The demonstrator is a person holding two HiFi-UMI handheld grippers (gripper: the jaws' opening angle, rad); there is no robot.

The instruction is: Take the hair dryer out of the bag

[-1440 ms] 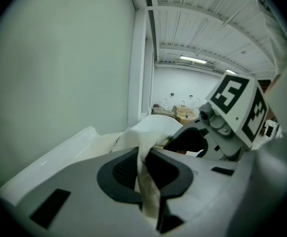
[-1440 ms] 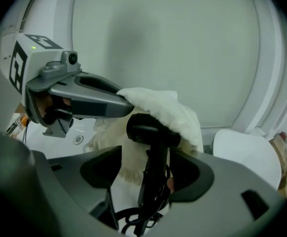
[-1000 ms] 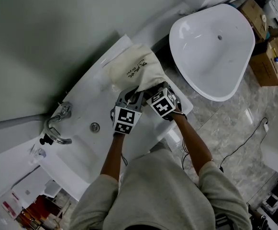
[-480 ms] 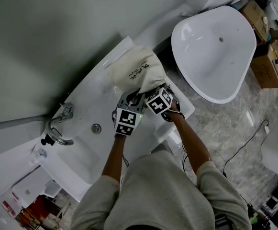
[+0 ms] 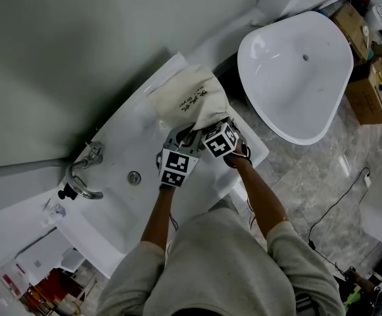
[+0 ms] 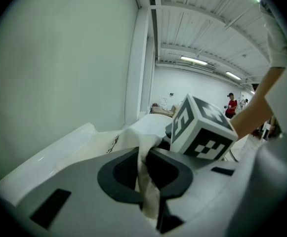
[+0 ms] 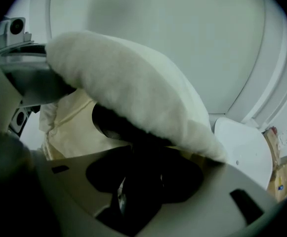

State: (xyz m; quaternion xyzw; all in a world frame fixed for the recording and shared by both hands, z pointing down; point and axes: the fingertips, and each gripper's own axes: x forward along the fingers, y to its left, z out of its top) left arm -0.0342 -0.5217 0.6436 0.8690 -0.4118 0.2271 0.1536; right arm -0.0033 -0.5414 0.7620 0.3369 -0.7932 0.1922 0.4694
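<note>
A cream cloth bag (image 5: 191,97) lies on the white counter (image 5: 138,127) beside the sink. My left gripper (image 5: 177,137) is shut on the bag's edge, and a fold of cloth (image 6: 145,181) hangs pinched between its pads. My right gripper (image 5: 207,127) reaches steeply down into the bag's mouth. Under the lifted cloth (image 7: 133,88), the black hair dryer (image 7: 108,122) shows in the right gripper view. A dark part of it fills the gap between the right jaws, which are closing on it. Most of the dryer stays hidden inside the bag.
A sink basin (image 5: 112,209) with a chrome tap (image 5: 82,176) lies left of the grippers. A white freestanding tub (image 5: 296,64) stands on the floor at upper right, with cardboard boxes (image 5: 368,84) beyond it. A cable (image 5: 338,203) trails across the grey floor.
My right gripper has edged a little further into the bag's mouth. The left gripper has kept its hold on the cloth without moving.
</note>
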